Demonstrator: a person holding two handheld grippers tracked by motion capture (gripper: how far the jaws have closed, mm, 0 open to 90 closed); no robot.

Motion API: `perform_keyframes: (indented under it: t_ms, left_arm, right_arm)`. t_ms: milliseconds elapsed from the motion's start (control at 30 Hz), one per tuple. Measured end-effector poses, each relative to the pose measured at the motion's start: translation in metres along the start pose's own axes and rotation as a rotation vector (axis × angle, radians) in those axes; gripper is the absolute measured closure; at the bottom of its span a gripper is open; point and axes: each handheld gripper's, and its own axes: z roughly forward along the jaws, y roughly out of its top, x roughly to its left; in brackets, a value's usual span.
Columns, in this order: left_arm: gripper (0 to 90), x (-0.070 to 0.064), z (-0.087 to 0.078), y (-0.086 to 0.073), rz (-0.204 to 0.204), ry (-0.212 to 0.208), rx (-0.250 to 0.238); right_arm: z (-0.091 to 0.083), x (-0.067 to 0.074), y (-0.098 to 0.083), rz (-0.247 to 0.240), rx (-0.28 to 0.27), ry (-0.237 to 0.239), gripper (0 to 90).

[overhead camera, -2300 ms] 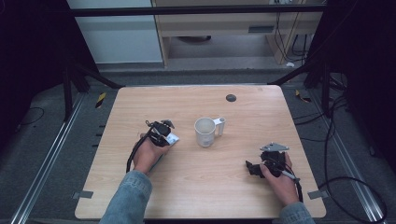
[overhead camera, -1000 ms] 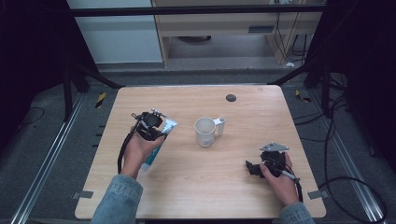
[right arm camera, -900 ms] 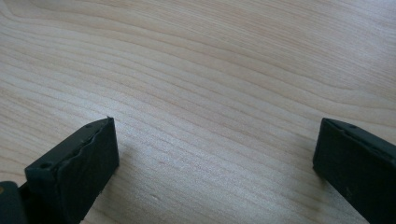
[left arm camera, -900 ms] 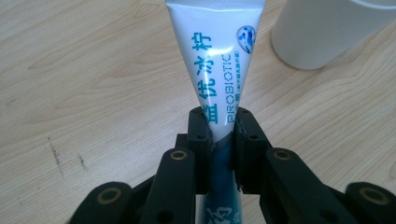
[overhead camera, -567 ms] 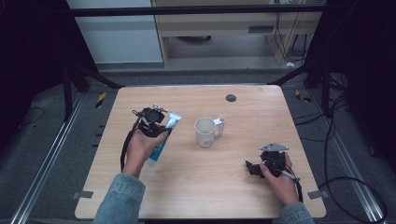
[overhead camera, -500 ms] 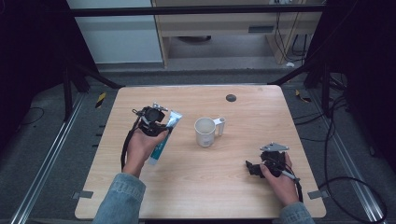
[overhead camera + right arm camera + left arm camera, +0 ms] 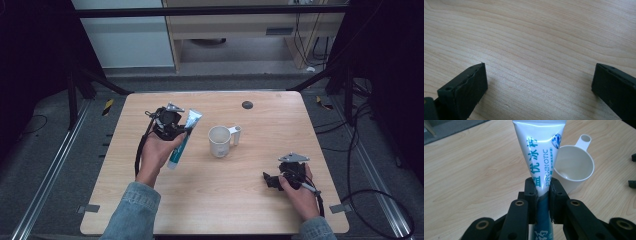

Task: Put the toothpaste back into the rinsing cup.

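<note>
Toothpaste tube [image 7: 183,138], white at the flat crimped end and teal toward the cap end, is what I have clamped in my left gripper [image 7: 172,129]. On the high view its long axis runs nearly along the depth of the bench [image 7: 125,200], leaning slightly: the crimped end points away from me and a little toward the cup, the cap end points back toward my wrist. The tube sits above the bench's left half, just left of the white plastic cup [image 7: 220,140], apart from it.

In the left gripper view the fingers [image 7: 531,192] press on the tube [image 7: 541,150] from both sides, about where white print gives way to teal, and the wide crimped end fans upward past them. The cup [image 7: 574,167] lies beyond to the right, its handle pointing away.

My right gripper [image 7: 280,180] rests low at the bench's right front. In the right gripper view its fingers [image 7: 466,90] stand wide apart with bare wood between them.
</note>
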Motion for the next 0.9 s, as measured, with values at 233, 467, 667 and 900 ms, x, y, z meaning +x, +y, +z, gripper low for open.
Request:
perform_keyframes:
  t_ms: [233, 467, 667, 900]
  left_arm:
    - [78.6, -0.014, -0.001, 0.011, 0.033, -0.008, -0.055]
    - [78.6, -0.024, 0.002, 0.023, 0.048, -0.015, -0.079]
    - [78.6, -0.033, 0.004, 0.032, 0.063, -0.018, -0.103]
    - [78.5, -0.04, 0.005, 0.04, 0.081, -0.023, -0.11]
  right_arm:
    - [0.0, 0.0, 0.0, -0.001, 0.0, 0.0, 0.4]
    - [0.0, 0.0, 0.0, 0.001, 0.0, 0.001, 0.4]
    - [0.0, 0.0, 0.0, 0.001, 0.0, 0.001, 0.5]
    - [0.0, 0.0, 0.0, 0.0, 0.0, 0.001, 0.5]
